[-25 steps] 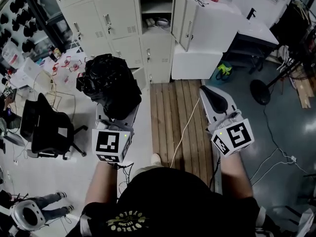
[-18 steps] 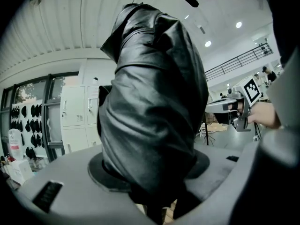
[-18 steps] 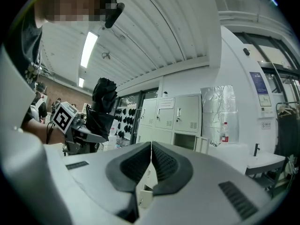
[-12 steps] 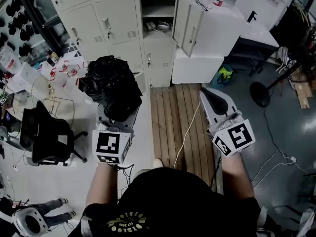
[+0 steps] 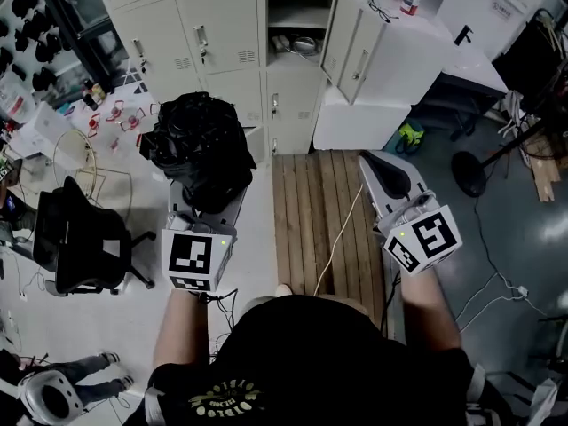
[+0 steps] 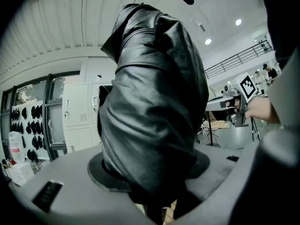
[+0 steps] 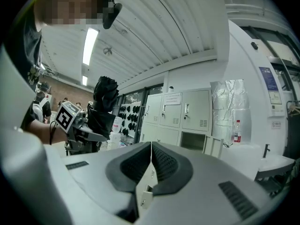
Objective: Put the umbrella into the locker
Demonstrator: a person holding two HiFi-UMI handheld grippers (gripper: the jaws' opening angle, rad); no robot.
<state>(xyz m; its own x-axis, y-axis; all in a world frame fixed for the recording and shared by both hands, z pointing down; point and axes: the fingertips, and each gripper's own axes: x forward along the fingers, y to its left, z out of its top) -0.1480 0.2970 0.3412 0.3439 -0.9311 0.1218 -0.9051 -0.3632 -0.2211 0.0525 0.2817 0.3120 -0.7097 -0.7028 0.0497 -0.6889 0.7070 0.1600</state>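
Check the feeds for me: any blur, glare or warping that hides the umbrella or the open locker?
Head view: sharp, evenly lit; the umbrella reads as a black mass, the open locker is shaded inside. Left gripper view: wide-angle warping, the umbrella fills the frame and hides the locker. Right gripper view: curved edges, ceiling lamp blown out.

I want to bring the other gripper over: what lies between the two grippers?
In the head view, between the left gripper, holding the umbrella, and the right gripper, only wooden floor slats crossed by a white cable show.
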